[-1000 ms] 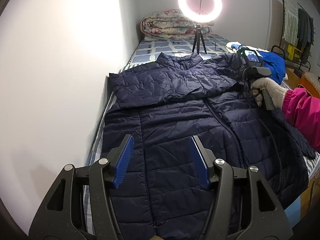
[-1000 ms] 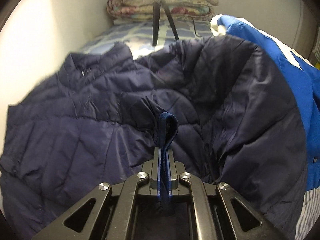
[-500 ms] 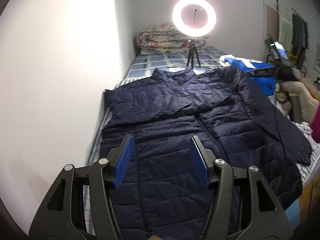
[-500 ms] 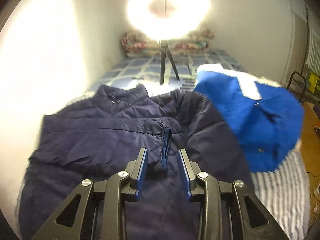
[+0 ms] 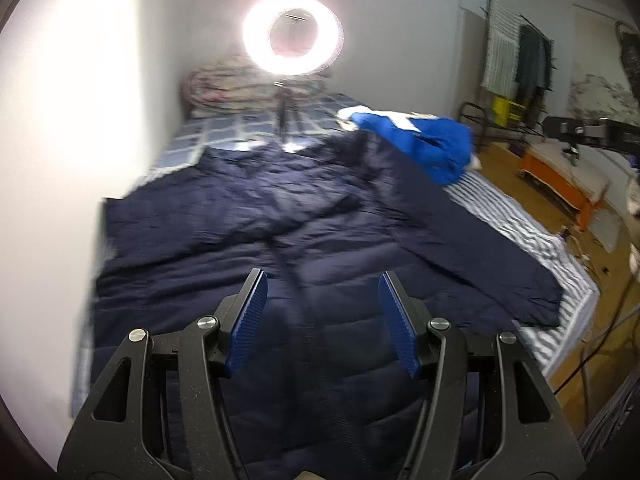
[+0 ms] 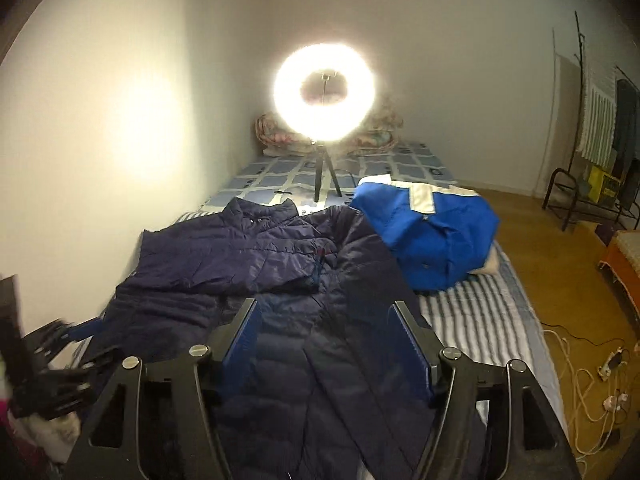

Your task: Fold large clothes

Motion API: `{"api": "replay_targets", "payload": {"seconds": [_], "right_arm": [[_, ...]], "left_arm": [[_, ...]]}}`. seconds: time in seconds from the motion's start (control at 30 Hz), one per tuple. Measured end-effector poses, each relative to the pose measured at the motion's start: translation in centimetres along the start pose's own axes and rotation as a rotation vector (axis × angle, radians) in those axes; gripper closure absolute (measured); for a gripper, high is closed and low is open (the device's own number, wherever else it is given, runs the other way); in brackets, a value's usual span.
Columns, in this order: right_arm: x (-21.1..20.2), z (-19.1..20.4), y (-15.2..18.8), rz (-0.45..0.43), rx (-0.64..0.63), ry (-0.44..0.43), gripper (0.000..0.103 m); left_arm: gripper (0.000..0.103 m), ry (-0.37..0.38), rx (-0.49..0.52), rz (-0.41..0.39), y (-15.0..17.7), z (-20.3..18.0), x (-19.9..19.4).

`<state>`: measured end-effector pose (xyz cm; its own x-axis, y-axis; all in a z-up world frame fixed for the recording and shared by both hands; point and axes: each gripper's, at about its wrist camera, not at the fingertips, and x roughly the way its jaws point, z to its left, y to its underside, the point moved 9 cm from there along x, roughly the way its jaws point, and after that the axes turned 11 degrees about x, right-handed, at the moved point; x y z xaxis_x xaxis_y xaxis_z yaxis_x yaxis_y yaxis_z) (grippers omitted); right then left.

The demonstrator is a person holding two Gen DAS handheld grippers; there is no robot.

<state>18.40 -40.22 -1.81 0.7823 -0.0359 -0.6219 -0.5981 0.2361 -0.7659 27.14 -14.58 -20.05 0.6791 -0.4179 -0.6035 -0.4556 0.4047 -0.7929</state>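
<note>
A navy quilted jacket (image 5: 280,240) lies spread front-up on the bed, one sleeve folded across its chest and the other sleeve (image 5: 480,256) lying out to the right. It also shows in the right wrist view (image 6: 248,264). My left gripper (image 5: 322,292) is open and empty, raised above the jacket's lower part. My right gripper (image 6: 324,320) is open and empty, raised above the jacket's hem. The left gripper also shows blurred at the left edge of the right wrist view (image 6: 48,360).
A lit ring light on a tripod (image 6: 325,92) stands on the bed behind the collar. A blue and white garment (image 6: 436,236) lies heaped at the jacket's right. A folded quilt (image 5: 224,88) lies at the bed's head. A wall runs along the left; cables (image 6: 592,376) lie on the floor.
My right gripper let go of the jacket's sleeve cuff, opened, and pulled back and up. Both grippers rose away from the jacket.
</note>
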Motion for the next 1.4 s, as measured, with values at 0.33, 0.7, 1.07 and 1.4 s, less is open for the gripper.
{"api": "replay_targets", "payload": {"seconds": [0.33, 0.7, 1.07, 1.4], "right_arm": [[-5.5, -12.2, 2.1, -0.064, 0.152, 0.189, 0.021], [-6.0, -21.4, 3.8, -0.043, 0.332, 0.205, 0.021], [-6.4, -24.6, 3.2, -0.081, 0.421, 0.226, 0.021], [-6.1, -25.9, 2.9, -0.099, 0.475, 0.25, 0.022]], "left_arm": [[0.043, 0.306, 0.292, 0.026, -0.6, -19.9, 3.2], [0.043, 0.549, 0.357, 0.229, 1.8, -37.6, 11.2], [0.03, 0.48, 0.498, 0.317, 4.5, -40.5, 15.0], [0.055, 0.429, 0.476, 0.324, 4.5, -40.7, 15.8]]}}
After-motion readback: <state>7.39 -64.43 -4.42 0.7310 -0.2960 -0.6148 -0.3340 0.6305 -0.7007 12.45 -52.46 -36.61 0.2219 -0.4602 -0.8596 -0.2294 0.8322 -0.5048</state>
